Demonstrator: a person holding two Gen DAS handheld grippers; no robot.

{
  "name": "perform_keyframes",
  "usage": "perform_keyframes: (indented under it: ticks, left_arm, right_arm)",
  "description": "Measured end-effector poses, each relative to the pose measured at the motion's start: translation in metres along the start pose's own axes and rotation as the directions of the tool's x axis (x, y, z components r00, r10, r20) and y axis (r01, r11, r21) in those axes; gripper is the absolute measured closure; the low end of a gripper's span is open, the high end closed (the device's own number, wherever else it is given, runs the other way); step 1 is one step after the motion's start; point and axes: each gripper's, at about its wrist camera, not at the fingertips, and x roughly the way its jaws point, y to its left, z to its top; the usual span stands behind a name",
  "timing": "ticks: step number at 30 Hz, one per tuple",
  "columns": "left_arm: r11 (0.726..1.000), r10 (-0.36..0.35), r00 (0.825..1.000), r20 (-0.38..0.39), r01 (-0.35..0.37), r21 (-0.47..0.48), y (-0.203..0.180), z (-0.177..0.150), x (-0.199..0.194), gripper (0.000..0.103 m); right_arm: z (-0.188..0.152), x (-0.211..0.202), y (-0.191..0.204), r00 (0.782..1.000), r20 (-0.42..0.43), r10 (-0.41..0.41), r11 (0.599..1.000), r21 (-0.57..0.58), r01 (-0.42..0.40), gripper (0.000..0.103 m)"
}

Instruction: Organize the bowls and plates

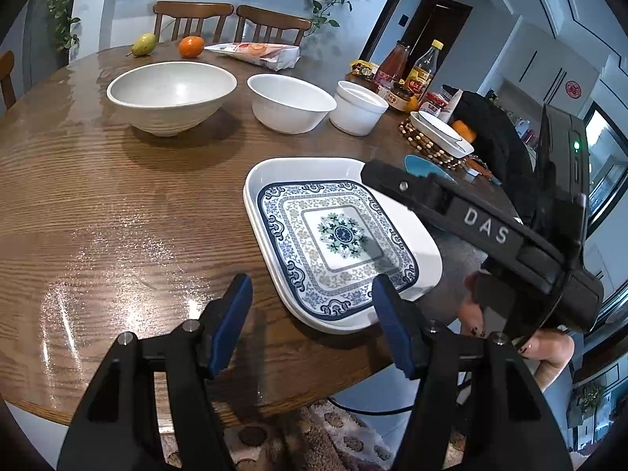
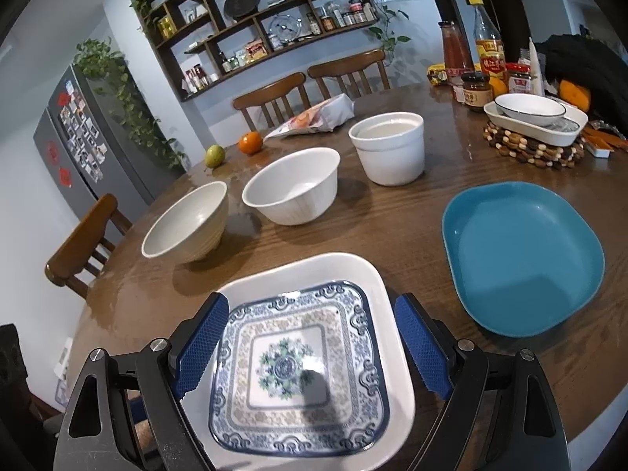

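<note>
Likely stiff, glossy, breakable, the patterned plate nested in the white plate wants a rim hold; left gripper part-open and empty, right gripper wide, empty.

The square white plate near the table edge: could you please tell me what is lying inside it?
A smaller square plate with a blue floral pattern sits nested in the square white plate. The white plate's floor beneath it is covered, so anything there cannot be seen.
</note>
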Motion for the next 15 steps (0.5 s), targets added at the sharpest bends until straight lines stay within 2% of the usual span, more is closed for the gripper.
perform_keyframes:
  ticks: [15]
  left_arm:
    - [0.999, 0.039, 0.999, -0.027, -0.039, -0.013, -0.001, 0.0, 0.019, 0.042]
  right_arm:
    - [-0.016, 0.0, -0.006, 0.999, -0.034, -0.009, 1.0, 0.011, 0.01, 0.015]
